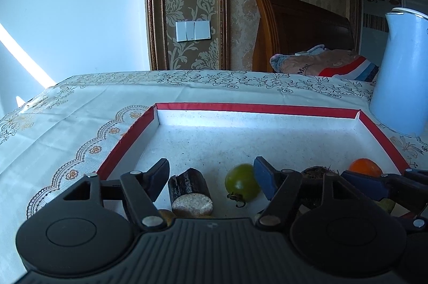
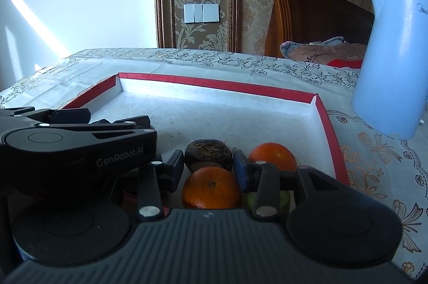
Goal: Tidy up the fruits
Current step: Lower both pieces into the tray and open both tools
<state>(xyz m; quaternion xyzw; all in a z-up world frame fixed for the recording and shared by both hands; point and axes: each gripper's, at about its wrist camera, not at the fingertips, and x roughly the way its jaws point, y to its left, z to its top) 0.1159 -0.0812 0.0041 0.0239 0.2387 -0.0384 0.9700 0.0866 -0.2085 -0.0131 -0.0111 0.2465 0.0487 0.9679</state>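
Note:
A shallow white tray with a red rim [image 1: 256,107] lies on the table. My left gripper [image 1: 211,174] stands open low over its near part. A cut piece of sugarcane [image 1: 190,190] and a green tomato [image 1: 242,182] lie between its fingers, and the pads press on neither. My right gripper [image 2: 208,167] is beside it on the right, its pads against the sides of an orange [image 2: 211,187]. A dark brown water chestnut [image 2: 208,155] sits just past its fingertips. A second orange [image 2: 272,155] lies to the right, and a green fruit [image 2: 267,199] is partly hidden under the right finger.
A pale blue kettle [image 2: 393,64] stands on the floral tablecloth [image 1: 80,123], just off the tray's far right corner. The left gripper's body [image 2: 80,136] fills the left of the right wrist view. A wall and a wooden headboard lie beyond the table.

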